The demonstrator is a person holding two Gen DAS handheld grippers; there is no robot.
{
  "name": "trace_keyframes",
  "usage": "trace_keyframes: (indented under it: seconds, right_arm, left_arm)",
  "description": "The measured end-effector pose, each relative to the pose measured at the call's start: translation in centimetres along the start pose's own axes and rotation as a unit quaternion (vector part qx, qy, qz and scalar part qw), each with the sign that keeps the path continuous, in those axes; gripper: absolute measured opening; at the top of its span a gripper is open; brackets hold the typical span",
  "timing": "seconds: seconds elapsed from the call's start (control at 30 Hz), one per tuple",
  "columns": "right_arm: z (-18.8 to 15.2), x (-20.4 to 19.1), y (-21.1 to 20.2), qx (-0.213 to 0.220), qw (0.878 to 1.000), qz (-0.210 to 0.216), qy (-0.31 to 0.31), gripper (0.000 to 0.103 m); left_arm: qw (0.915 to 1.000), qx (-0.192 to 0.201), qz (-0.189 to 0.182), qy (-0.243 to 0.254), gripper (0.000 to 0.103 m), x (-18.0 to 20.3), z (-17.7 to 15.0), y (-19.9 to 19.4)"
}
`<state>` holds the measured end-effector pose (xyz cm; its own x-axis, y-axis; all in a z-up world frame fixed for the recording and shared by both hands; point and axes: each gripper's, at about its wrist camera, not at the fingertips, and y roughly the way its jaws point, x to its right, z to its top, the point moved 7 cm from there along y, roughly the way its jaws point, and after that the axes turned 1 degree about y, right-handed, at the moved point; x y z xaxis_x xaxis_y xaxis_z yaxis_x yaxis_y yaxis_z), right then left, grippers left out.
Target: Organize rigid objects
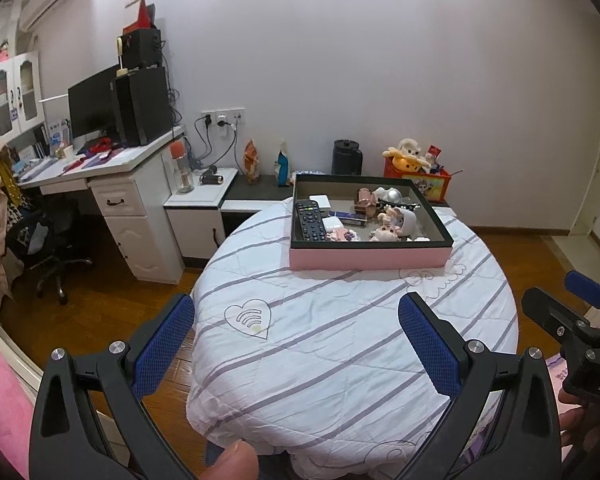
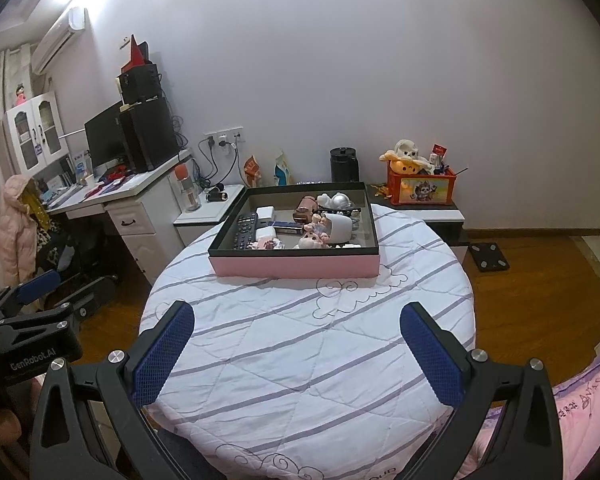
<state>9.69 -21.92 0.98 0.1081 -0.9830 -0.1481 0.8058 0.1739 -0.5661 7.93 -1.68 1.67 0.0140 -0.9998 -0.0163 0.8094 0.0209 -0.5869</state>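
Left wrist view: my left tool (image 1: 296, 344) hangs over the near side of the round table (image 1: 340, 360), its blue pads spread wide with nothing between them. At the far side of the quilted cover sits the pink tray (image 1: 368, 258), dark-rimmed, already carrying the things to be sorted. The black remote (image 1: 310, 220) lies at the tray's left end, its long axis running from the near wall toward the far wall, leaning slightly left at the far end, buttons up. Beside it are a small white box (image 1: 320, 201), a flat dark-blue bar (image 1: 347, 214) lying crosswise, and a huddle of pale figurines (image 1: 392, 220). My right tool shows at the frame's right edge.

Right wrist view: my right tool (image 2: 296, 344) also stands apart and empty, well short of the tray (image 2: 296, 267). Here the remote (image 2: 245, 232) tilts along the tray's left wall.

The risks, as I judge them: the figurines are packed touching one another, so a wide-spread tool reaching for one could knock its neighbours over. The remote lies flat against the tray floor close to the wall, leaving a pad little room to get beside it. The light tray may also slide on the soft cover if pushed.
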Motion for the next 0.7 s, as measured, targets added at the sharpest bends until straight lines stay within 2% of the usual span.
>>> trace_keyframes:
  seconds: [0.7]
  right_arm:
    - [-0.09, -0.53, 0.74, -0.007, 1.000, 0.002, -0.001, 0.103]
  left_arm:
    - [0.9999, -0.011, 0.000, 0.002, 0.103, -0.23, 0.07, 0.35]
